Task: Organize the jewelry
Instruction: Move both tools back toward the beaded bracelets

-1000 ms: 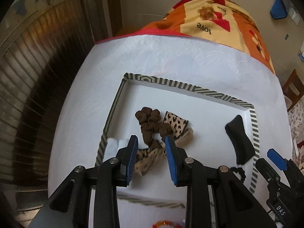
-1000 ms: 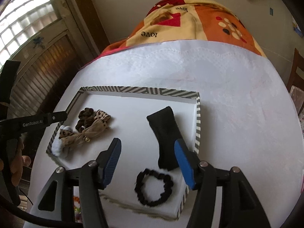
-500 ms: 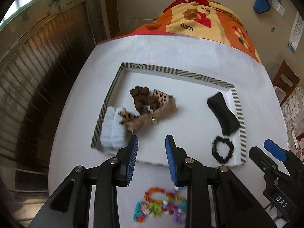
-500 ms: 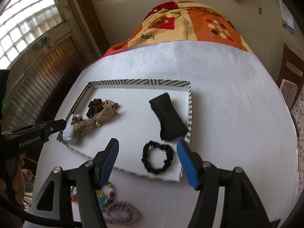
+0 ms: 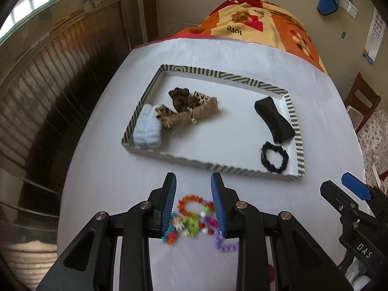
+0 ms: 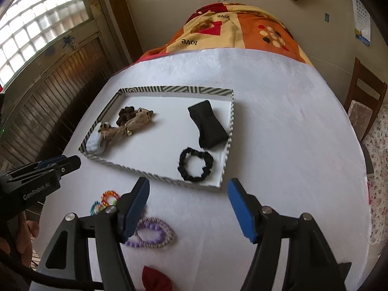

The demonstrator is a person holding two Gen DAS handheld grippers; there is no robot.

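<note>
The left gripper (image 5: pixel 194 201), jaws parted and empty, hovers over knobbly multicoloured bead bracelets (image 5: pixel 191 218). The right gripper (image 6: pixel 189 208) gapes wide, empty, near a striped-rim tray (image 6: pixel 155 177) holding a ruffled black scrunchie (image 6: pixel 196 164).

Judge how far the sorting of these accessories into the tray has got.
Done: the striped-rim white tray holds a black scrunchie, a black fabric band, a leopard-print bow and a fluffy white item.
In hand: nothing; both open grippers, left and right, are empty.
Left: colourful bead bracelets, a purple bead bracelet and a red fabric piece remain on the table.
</note>
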